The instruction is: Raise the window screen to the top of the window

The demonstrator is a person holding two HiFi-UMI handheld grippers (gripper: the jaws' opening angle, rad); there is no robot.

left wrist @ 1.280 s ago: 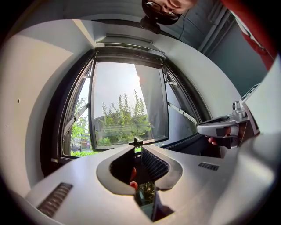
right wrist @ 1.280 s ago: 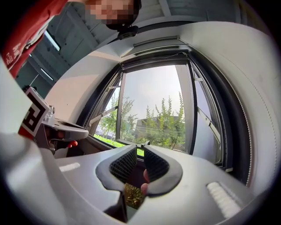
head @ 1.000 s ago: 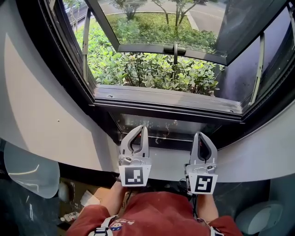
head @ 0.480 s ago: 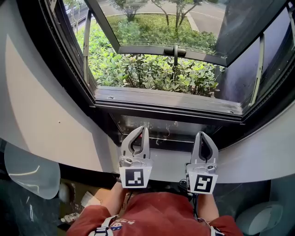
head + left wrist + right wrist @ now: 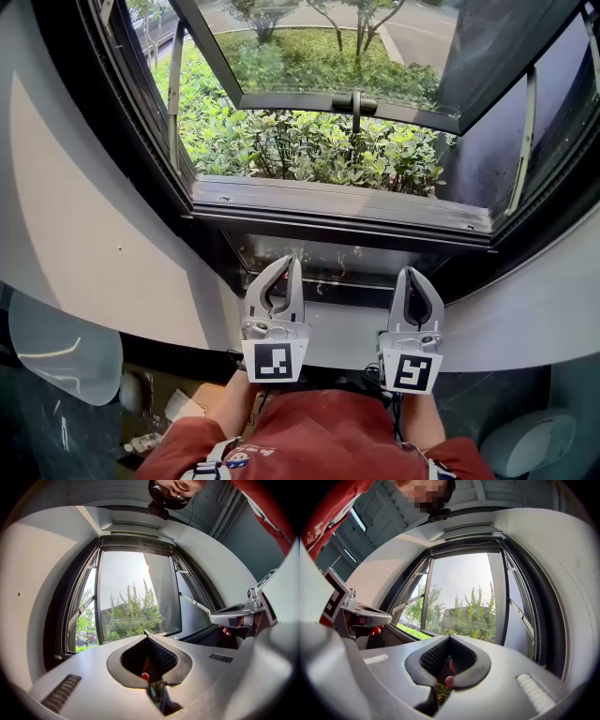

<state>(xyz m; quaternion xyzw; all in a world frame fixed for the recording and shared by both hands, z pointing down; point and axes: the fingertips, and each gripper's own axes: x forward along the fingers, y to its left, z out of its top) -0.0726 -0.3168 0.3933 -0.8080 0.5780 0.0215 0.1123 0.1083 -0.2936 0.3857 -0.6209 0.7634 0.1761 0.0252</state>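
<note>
In the head view the window frame (image 5: 342, 214) lies just ahead, and its glass sash (image 5: 319, 56) is swung outward, with a dark handle (image 5: 354, 101) on its lower rail. I cannot make out any screen mesh across the opening. A slim dark housing (image 5: 136, 527) runs along the top of the window and also shows in the right gripper view (image 5: 468, 527). My left gripper (image 5: 292, 264) and right gripper (image 5: 413, 274) hover side by side just below the sill, both shut and with nothing between their jaws. Each sees the other beside it: the right gripper (image 5: 236, 619), the left gripper (image 5: 365, 616).
Pale grey wall panels (image 5: 84, 216) flank the window on both sides. Green shrubs (image 5: 309, 141) grow outside. Rounded grey seats (image 5: 61, 347) stand low at the left and at the lower right (image 5: 525, 441). The person's red shirt (image 5: 309, 441) fills the bottom centre.
</note>
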